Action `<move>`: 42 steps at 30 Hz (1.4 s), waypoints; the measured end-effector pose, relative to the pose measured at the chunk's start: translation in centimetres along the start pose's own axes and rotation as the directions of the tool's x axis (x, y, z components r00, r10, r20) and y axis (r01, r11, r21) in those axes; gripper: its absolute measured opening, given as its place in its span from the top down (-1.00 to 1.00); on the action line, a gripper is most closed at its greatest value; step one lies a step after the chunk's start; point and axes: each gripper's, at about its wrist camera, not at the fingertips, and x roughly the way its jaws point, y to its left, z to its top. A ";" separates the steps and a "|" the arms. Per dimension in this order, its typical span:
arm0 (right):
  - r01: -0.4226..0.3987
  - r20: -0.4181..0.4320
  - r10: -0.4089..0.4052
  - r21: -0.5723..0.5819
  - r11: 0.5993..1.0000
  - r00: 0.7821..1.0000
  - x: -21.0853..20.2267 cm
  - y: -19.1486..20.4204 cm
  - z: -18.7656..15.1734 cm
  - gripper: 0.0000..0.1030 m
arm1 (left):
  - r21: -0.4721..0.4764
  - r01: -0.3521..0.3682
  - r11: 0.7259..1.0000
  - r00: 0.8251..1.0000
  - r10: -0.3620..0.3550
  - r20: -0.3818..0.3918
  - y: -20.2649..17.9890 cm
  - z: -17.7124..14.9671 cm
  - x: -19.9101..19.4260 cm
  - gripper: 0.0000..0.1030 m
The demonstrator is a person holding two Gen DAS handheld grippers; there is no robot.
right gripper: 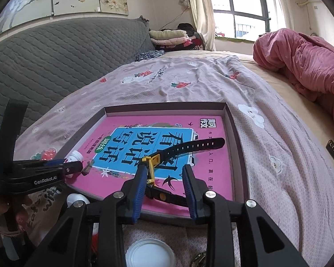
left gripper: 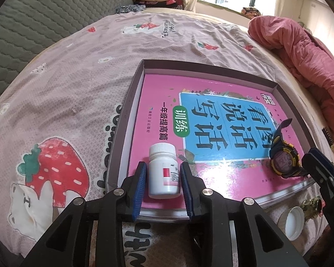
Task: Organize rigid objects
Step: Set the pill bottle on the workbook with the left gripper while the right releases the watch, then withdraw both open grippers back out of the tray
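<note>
A white pill bottle (left gripper: 164,172) lies on a pink book (left gripper: 211,133) inside a shallow box tray (left gripper: 124,120) on the bed. My left gripper (left gripper: 163,175) is open, its blue pads (left gripper: 141,178) on either side of the bottle with small gaps. A black and yellow digital watch (left gripper: 284,158) lies on the book's right part. In the right wrist view the watch (right gripper: 158,171) lies between the open fingers of my right gripper (right gripper: 164,184), its strap touching the left pad (right gripper: 140,187). The bottle (right gripper: 74,156) peeks out behind the left gripper (right gripper: 71,168).
A white jar lid (left gripper: 292,222) and a brass object (left gripper: 311,205) lie on the sheet near the tray's front edge; the lid also shows in the right wrist view (right gripper: 150,253). A red quilt (right gripper: 300,62) is bunched at the right. A grey headboard (right gripper: 55,51) stands at the left.
</note>
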 end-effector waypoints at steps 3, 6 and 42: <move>0.003 -0.004 -0.003 -0.004 1.000 1.000 0.0 0.1 0.0 0.36 | -0.001 0.004 1.000 1.000 -0.004 0.000 0.0 0.0 -0.1 0.37; 0.005 -0.004 -0.005 -0.011 1.000 1.000 0.1 0.2 0.0 0.36 | -0.003 0.009 1.000 1.000 -0.009 0.000 0.0 0.0 -0.1 0.36; 0.018 0.022 -0.018 -0.023 1.000 1.000 -1.0 0.1 0.0 0.13 | 0.011 0.043 0.999 0.999 -0.043 0.016 -0.9 -0.1 -1.6 -0.03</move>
